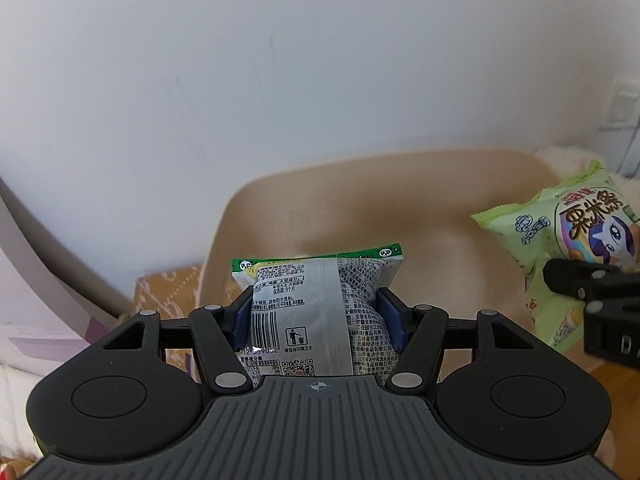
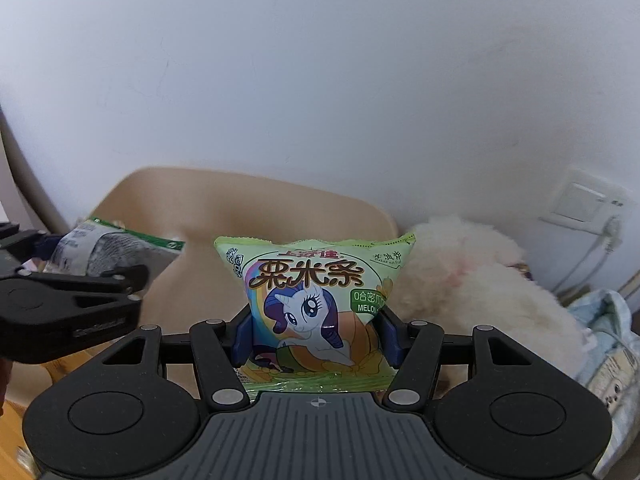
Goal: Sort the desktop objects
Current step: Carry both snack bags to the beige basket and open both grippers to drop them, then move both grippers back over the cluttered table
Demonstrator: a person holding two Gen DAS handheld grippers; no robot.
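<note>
Behind everything stands a plain white wall (image 1: 280, 80), with a beige tub (image 1: 400, 200) in front of it and a wall socket (image 2: 584, 200) off to the right. Both grippers hang above that tub, each clamped on a snack. The left gripper (image 1: 318, 312) pinches a silver snack bag (image 1: 316, 300) with green trim — its back side with the barcode faces the camera — between its blue pads (image 1: 390, 316). The right gripper (image 2: 316, 332) squeezes a light green snack bag (image 2: 316, 300) printed with a cartoon unicorn, held upright between its fingers. From the left wrist view the green bag shows at the right edge, near but apart from the silver one. A fluffy white toy (image 2: 480, 280) lies just beside the tub's right rim.
</note>
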